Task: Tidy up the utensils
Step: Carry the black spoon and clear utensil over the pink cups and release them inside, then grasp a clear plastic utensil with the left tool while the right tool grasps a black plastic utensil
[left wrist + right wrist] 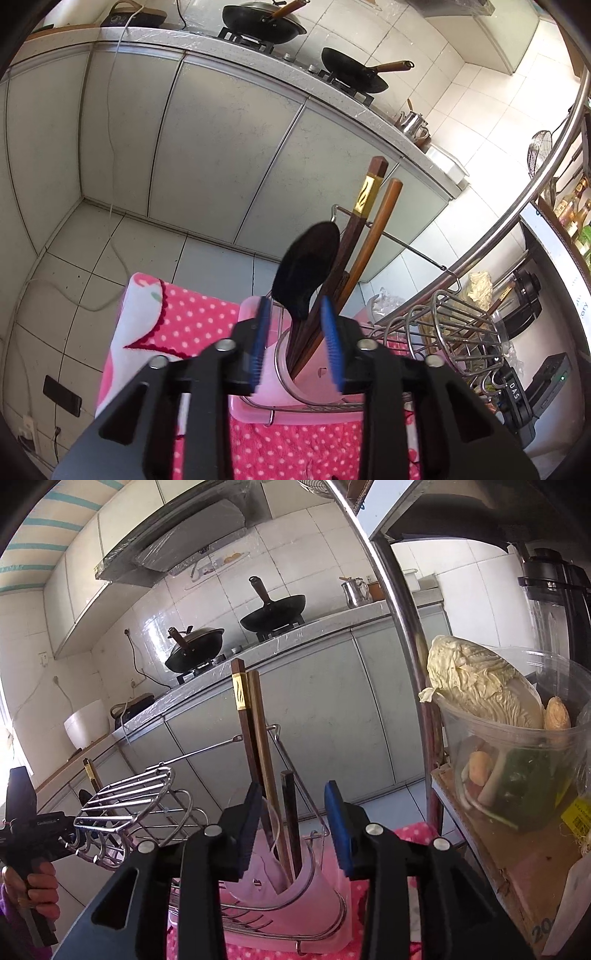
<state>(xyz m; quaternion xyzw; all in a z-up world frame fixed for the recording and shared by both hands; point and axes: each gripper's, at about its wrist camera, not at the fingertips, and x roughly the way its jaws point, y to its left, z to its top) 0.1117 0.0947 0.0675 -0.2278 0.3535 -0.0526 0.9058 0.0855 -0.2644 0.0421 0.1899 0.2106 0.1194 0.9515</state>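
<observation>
Chopsticks (364, 236) and a dark spoon (306, 273) already stand in the holder cup (295, 380) on the pink tray (295, 411), while left gripper (295, 343) and right gripper (291, 827) hover around it, jaws apart, so little seems left.

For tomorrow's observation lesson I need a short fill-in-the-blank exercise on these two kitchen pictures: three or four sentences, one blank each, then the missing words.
1. The dark spoon stands in the holder with its bowl pointing ____.
2. The band on the dark chopstick is ____ in colour.
3. The cloth under the rack is pink with white ____.
4. The number of black woks on the stove is ____.

Missing words: up; gold; dots; two
</observation>
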